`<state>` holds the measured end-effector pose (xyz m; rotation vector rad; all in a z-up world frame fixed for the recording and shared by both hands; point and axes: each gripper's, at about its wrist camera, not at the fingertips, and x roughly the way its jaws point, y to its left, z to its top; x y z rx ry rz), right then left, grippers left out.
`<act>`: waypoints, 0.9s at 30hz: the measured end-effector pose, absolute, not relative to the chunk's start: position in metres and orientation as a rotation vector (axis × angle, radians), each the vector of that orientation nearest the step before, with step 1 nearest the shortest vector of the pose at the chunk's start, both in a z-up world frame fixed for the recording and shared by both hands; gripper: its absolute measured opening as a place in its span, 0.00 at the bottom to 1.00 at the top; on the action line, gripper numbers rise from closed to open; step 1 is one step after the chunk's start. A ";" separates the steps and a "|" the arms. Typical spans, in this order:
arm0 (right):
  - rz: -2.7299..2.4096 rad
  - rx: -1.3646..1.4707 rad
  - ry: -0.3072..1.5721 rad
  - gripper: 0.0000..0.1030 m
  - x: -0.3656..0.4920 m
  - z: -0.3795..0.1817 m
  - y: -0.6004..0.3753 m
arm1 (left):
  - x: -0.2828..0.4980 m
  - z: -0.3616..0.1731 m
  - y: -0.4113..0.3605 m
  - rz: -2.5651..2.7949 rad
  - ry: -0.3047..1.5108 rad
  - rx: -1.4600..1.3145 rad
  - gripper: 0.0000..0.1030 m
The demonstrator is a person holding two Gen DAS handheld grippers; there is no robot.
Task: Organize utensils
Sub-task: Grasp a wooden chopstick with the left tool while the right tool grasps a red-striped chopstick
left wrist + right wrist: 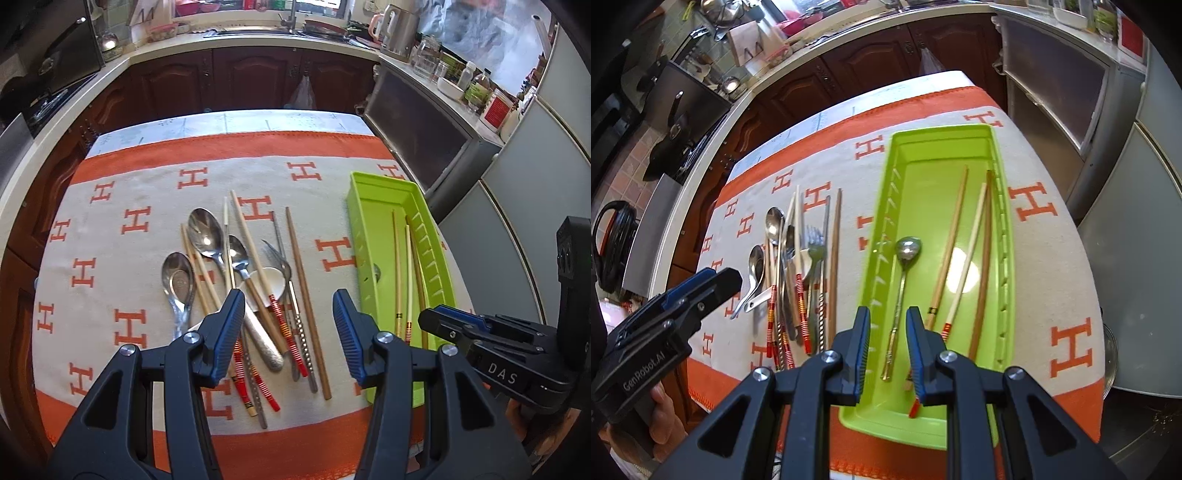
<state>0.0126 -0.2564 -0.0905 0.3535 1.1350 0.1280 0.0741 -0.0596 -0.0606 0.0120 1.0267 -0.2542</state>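
Note:
A pile of utensils lies on the H-patterned cloth: a large steel spoon, a steel soup spoon, a fork, a white ceramic spoon and several chopsticks. My left gripper hovers open over the pile's near end, holding nothing; in the right wrist view the left gripper shows side-on. To the right stands the green tray with three chopsticks and a small spoon. My right gripper is open, its fingers either side of that spoon's handle, apart from it.
The cloth covers a table that ends just past the tray's right wall. A grey cabinet and fridge doors stand to the right, dark wooden cupboards beyond the far edge. A person's hand holds the left gripper's handle.

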 end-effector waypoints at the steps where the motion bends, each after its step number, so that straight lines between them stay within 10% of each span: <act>1: 0.131 0.346 1.134 0.19 0.012 -0.089 -0.253 | 0.074 -0.060 -0.055 -0.246 1.024 0.008 0.45; 27: 0.290 0.237 1.124 0.19 0.051 -0.094 -0.173 | 0.089 -0.091 0.035 -0.113 1.057 -0.050 0.45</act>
